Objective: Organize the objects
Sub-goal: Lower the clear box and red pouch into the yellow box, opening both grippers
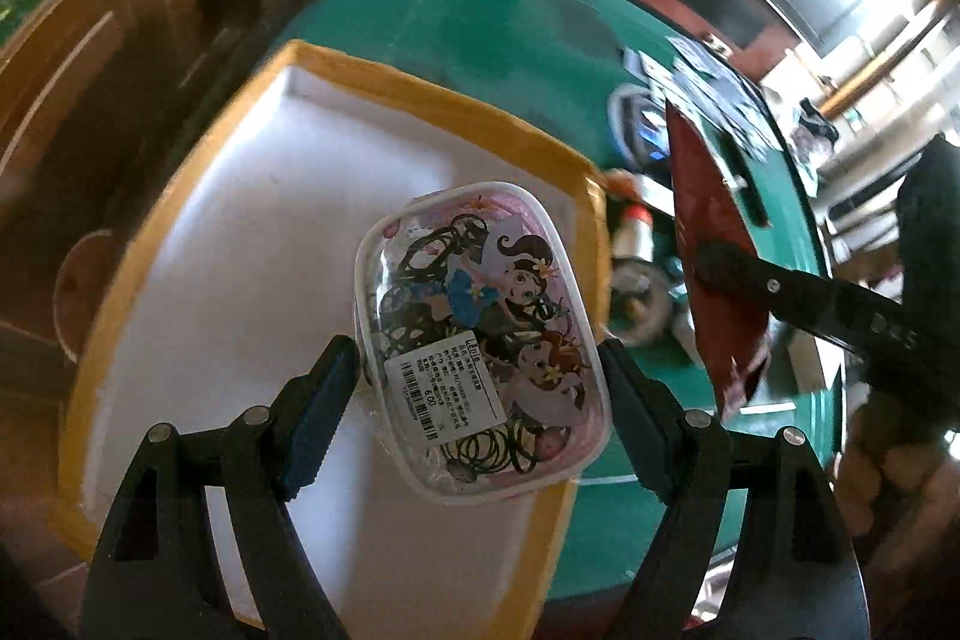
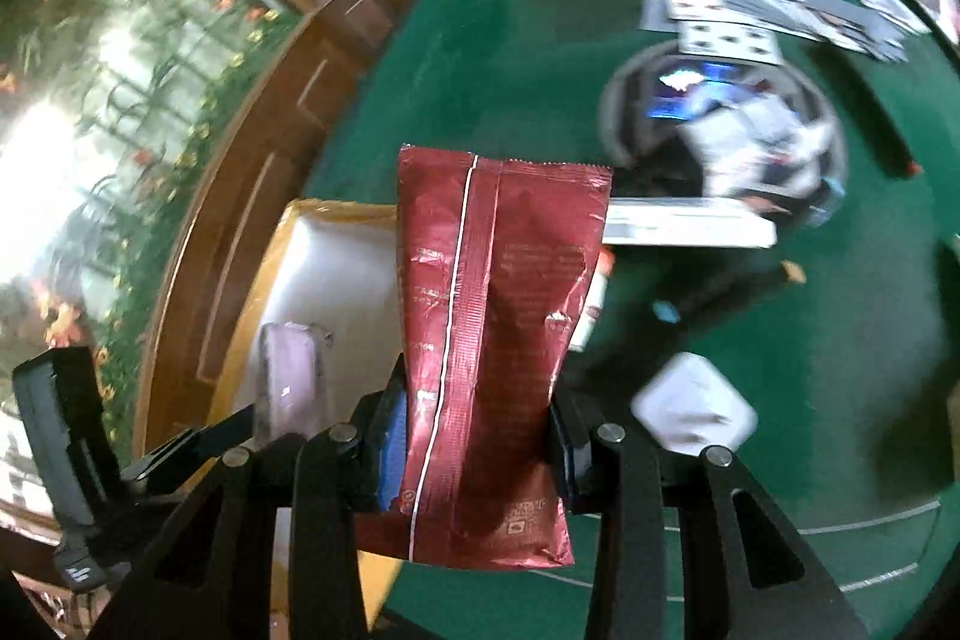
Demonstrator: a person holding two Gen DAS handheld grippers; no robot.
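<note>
My left gripper (image 1: pixel 477 400) is shut on a clear plastic box of hair ties (image 1: pixel 480 334) with a cartoon lid and a price label. It holds the box over the near right part of a yellow-rimmed tray with a white lining (image 1: pixel 240 244). My right gripper (image 2: pixel 477 430) is shut on a dark red foil packet (image 2: pixel 498 316), held upright above the green table (image 2: pixel 492 58) beside the tray (image 2: pixel 318 274). In the left wrist view the red packet (image 1: pixel 714 244) hangs right of the tray, pinched by a black finger (image 1: pixel 798 298). The right wrist view shows the hair-tie box (image 2: pixel 291 376) edge on.
Playing cards (image 2: pixel 726 34) lie spread at the table's far side. Closer in sit a round dish of small items (image 2: pixel 720 124), a small red-capped bottle (image 1: pixel 636 226) and a white object (image 2: pixel 690 406). Wooden cabinets (image 1: pixel 120 16) line the left. A hand (image 1: pixel 888 460) shows at right.
</note>
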